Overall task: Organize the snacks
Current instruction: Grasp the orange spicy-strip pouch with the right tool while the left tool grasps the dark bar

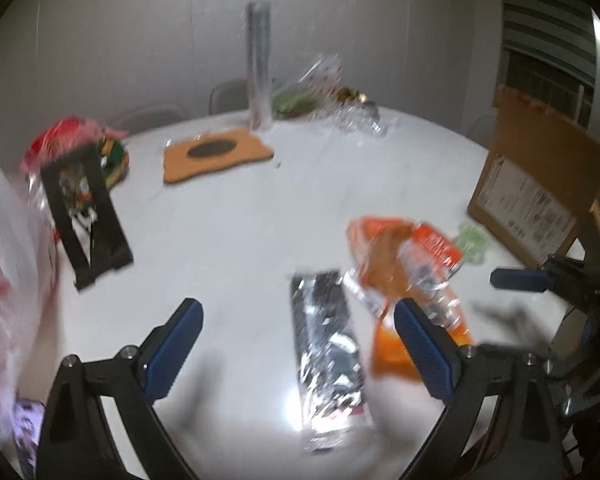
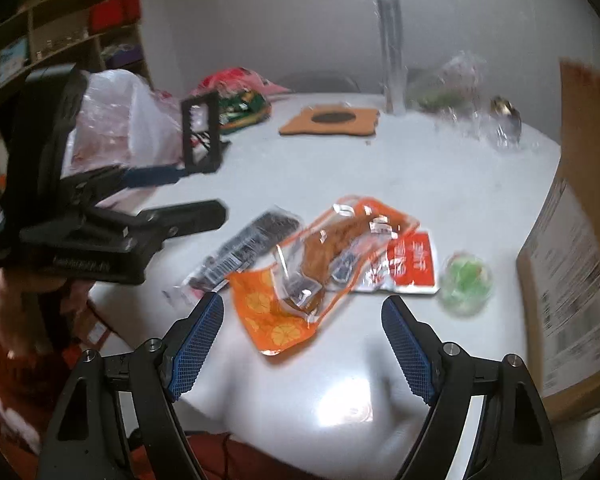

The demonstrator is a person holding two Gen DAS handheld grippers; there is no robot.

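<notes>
White tabletop (image 1: 240, 240) fills our left wrist view, and our left gripper (image 1: 296, 320) hangs over it with its blue-padded jaws spread wide and nothing between the pads. A long dark foil snack packet (image 1: 326, 356) lies flat in the gap ahead of it, touching an orange snack bag (image 1: 400, 256) on its right. Beyond that sits a small green sweet (image 1: 474, 242) beside a cardboard box (image 1: 536, 196). A black stand (image 1: 86, 216) is at the left, an orange mat (image 1: 216, 156) further back.

From our right wrist view, our right gripper (image 2: 302, 320) is likewise spread apart and empty, just short of the orange snack bag (image 2: 340, 256). The dark packet (image 2: 244, 252) lies left of the bag, the green sweet (image 2: 466, 284) right of it, near the box (image 2: 572, 280). Our left gripper (image 2: 180, 194) reaches in from the left, above the table (image 2: 420, 184).
</notes>
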